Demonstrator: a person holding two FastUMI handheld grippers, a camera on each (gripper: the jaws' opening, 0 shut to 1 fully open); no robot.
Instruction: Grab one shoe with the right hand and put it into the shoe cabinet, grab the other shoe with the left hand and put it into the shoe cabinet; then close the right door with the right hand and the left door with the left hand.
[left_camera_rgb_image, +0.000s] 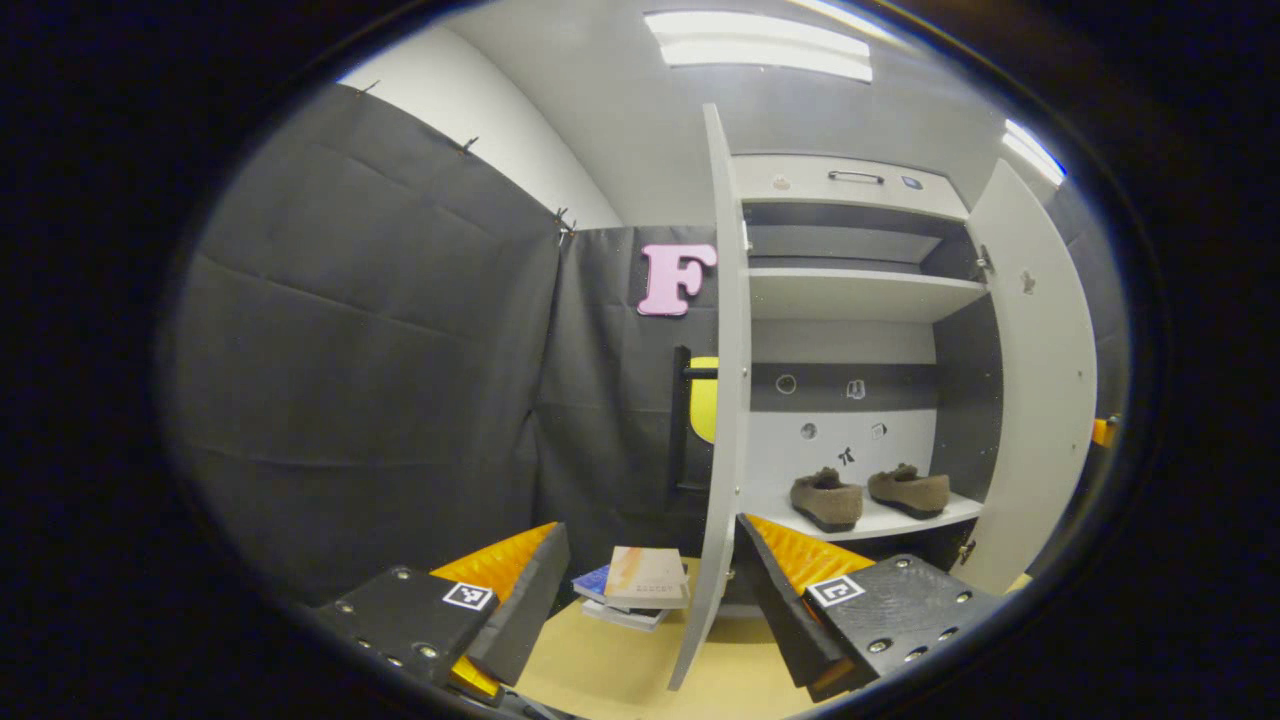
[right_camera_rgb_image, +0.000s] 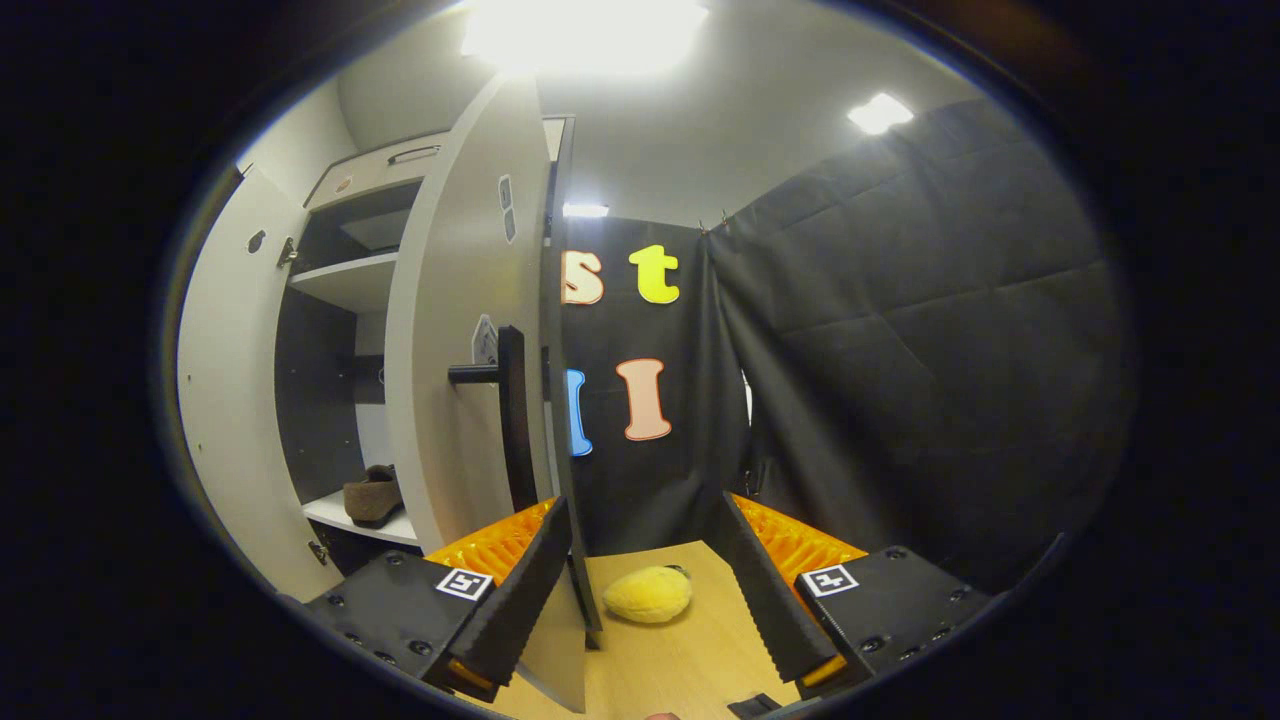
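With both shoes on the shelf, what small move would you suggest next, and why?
Probably swing the right tool left against the right door to start pushing it closed. Both shoes already sit on the cabinet shelf, both doors stand open, and the right tool is open with that door's edge between its fingers.

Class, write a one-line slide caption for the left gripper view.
Open left gripper faces the cabinet's left door; both shoes sit on the shelf.
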